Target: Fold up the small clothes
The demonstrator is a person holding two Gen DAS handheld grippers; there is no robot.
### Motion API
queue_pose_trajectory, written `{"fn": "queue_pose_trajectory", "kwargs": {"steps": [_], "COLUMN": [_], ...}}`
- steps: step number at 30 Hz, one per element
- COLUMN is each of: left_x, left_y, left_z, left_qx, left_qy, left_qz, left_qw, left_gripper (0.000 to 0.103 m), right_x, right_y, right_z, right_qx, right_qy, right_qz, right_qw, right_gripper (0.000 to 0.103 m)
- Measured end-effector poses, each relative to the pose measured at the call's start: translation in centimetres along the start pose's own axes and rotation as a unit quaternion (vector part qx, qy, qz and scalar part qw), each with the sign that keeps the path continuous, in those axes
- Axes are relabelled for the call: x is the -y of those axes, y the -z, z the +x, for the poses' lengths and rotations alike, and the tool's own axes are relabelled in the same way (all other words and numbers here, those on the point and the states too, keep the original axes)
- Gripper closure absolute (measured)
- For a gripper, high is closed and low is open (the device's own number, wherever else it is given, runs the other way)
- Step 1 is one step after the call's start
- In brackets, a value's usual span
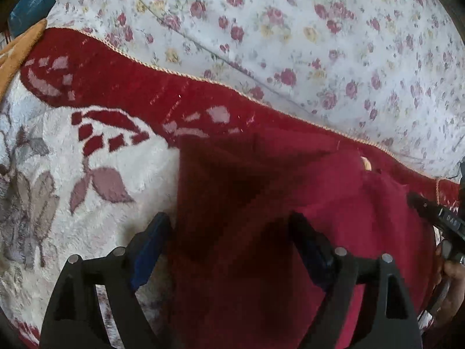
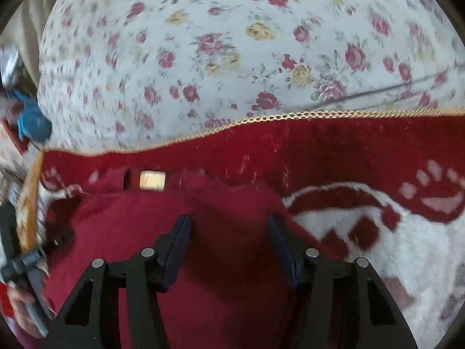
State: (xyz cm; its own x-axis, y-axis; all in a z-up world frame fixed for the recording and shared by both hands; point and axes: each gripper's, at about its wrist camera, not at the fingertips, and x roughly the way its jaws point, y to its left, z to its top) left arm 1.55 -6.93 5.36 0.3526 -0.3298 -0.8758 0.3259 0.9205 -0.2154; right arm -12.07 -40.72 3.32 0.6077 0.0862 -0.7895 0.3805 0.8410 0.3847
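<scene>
A dark red garment (image 1: 261,203) lies on a red and white plush blanket (image 1: 87,145); it also shows in the right wrist view (image 2: 145,226), with a cream label (image 2: 152,179) at its far edge. My left gripper (image 1: 232,224) is open, its fingers apart over the garment's left part. My right gripper (image 2: 229,226) is open over the garment's right part. Neither holds cloth. The right gripper's body (image 1: 436,218) shows at the right edge of the left wrist view.
The blanket (image 2: 377,232) has a gold-braided far edge (image 2: 290,116). Beyond it lies a white sheet with red and yellow flowers (image 1: 290,29), which also shows in the right wrist view (image 2: 203,43). An orange cloth (image 1: 17,49) and a blue object (image 2: 32,122) sit at the left.
</scene>
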Motion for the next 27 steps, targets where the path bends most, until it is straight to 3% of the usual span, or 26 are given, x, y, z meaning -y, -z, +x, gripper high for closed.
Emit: {"fn": "queue_pose_trajectory", "kwargs": {"steps": [3,4,8,12,13,15,16,19,22,27], "left_x": [-1.1,-1.5,-2.6,-2.6,-2.6,-2.7,-2.8,-3.4,-3.7,-3.5], "left_y": [0.2,0.3,1.8,3.6,4.0,4.8,5.1,6.5,8.0,9.6], "left_z": [-1.2,-1.7,-4.9,-6.9,-7.3,-7.9,-8.1,-9.3,-10.0,-8.7], "left_qx": [0.015,0.016,0.036,0.041,0.04,0.04,0.039,0.037,0.039,-0.006], "left_qy": [0.007,0.013,0.058,0.076,0.08,0.086,0.086,0.096,0.098,0.115], "left_qz": [-0.018,-0.024,-0.029,-0.011,-0.009,-0.012,-0.015,-0.019,0.002,0.031], "left_qw": [0.9997,0.9995,0.9972,0.9962,0.996,0.9954,0.9954,0.9945,0.9945,0.9928], "left_gripper": [0.02,0.02,0.02,0.019,0.019,0.019,0.019,0.019,0.018,0.018], "right_x": [0.6,0.7,-0.3,-1.2,-1.4,-2.1,-2.2,-1.8,-0.9,0.2], "right_y": [0.7,1.3,6.1,11.2,11.8,13.0,13.0,12.5,12.8,14.6], "right_z": [-4.3,-5.8,-11.6,-12.0,-11.1,-9.0,-8.4,-10.2,-13.5,-11.8], "right_qx": [0.016,0.022,0.021,-0.012,-0.021,-0.039,-0.037,-0.02,0.014,-0.02], "right_qy": [-0.021,-0.027,-0.053,-0.067,-0.069,-0.046,-0.036,-0.055,-0.042,-0.001], "right_qz": [0.009,0.007,-0.025,-0.048,-0.05,-0.072,-0.078,-0.066,-0.071,-0.066], "right_qw": [1.0,0.999,0.998,0.997,0.996,0.996,0.996,0.996,0.997,0.998], "right_gripper": [0.041,0.036,0.032,0.032,0.038,0.064,0.087,0.094,0.096,0.096]}}
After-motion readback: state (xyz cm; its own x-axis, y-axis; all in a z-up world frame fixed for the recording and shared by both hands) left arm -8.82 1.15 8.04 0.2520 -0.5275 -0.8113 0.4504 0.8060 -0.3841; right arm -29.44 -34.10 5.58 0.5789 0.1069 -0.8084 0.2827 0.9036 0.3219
